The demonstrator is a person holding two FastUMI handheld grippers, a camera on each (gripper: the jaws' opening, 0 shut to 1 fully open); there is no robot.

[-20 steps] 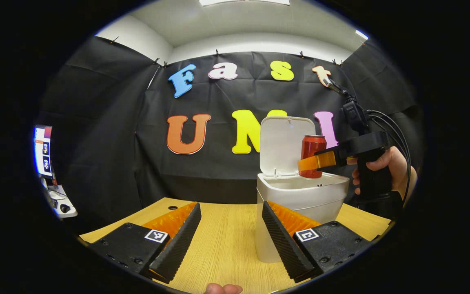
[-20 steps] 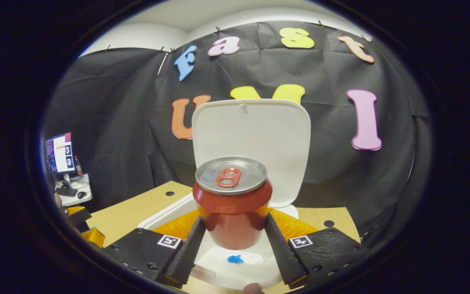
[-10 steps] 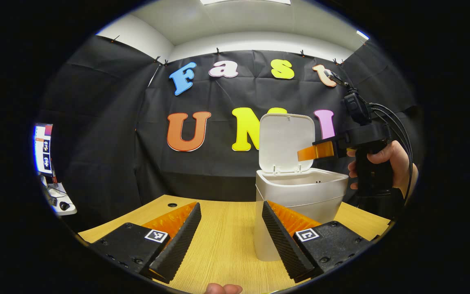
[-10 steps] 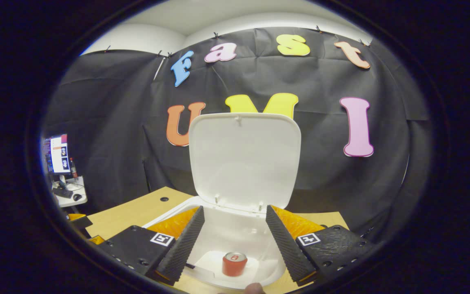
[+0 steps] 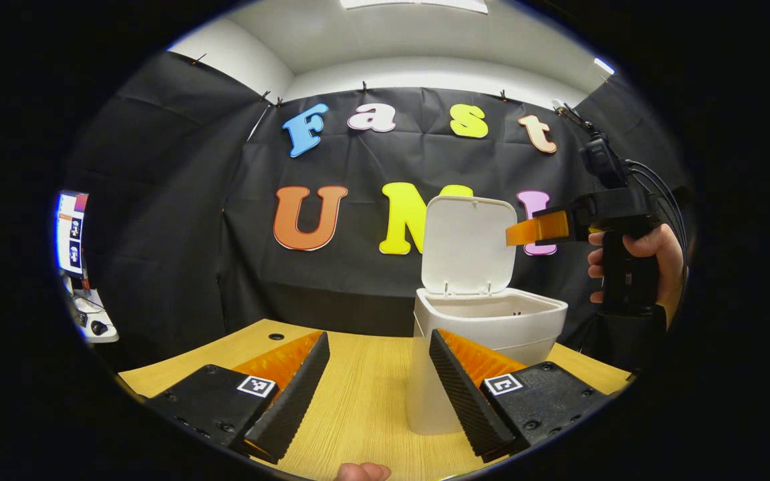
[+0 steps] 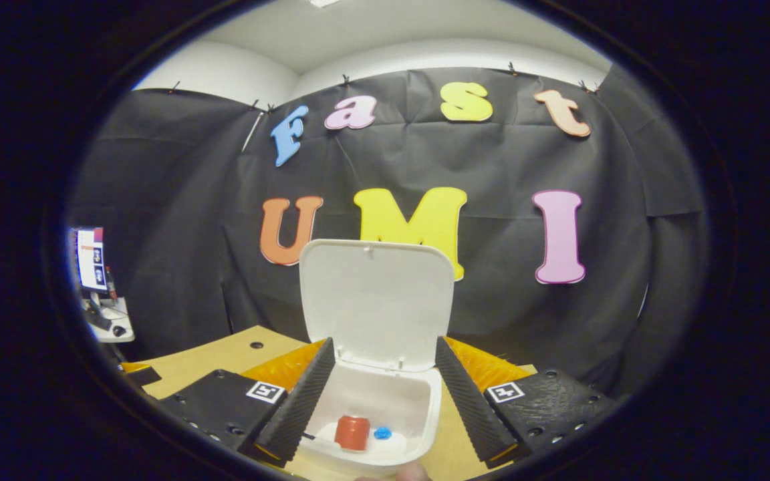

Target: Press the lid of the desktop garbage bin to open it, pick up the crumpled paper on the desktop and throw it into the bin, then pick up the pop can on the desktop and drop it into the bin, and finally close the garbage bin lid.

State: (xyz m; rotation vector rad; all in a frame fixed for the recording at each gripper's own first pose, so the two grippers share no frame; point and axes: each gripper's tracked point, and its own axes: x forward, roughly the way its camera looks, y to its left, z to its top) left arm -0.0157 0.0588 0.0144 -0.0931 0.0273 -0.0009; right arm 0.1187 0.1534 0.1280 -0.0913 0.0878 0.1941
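One step left: lid (image 6: pixel 377 300) upright, light, hinged; push top edge at 12 o'clock. Can (image 6: pixel 351 432) in bin (image 5: pixel 492 321). Both tools, left (image 5: pixel 375 374) and right (image 6: pixel 380 384), released, empty.

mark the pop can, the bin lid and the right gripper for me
pop can (image 6: pixel 352 433): right gripper view, on its red side, inside the bin.
bin lid (image 5: pixel 468 244): left gripper view, middle of its raised inner face.
right gripper (image 6: pixel 381 393): right gripper view, midway between its open fingertips, above the bin.

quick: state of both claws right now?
Left claw: open, holding nothing, low over the wooden table.
Right claw: open, holding nothing, above the open white plastic bin with the red can inside.
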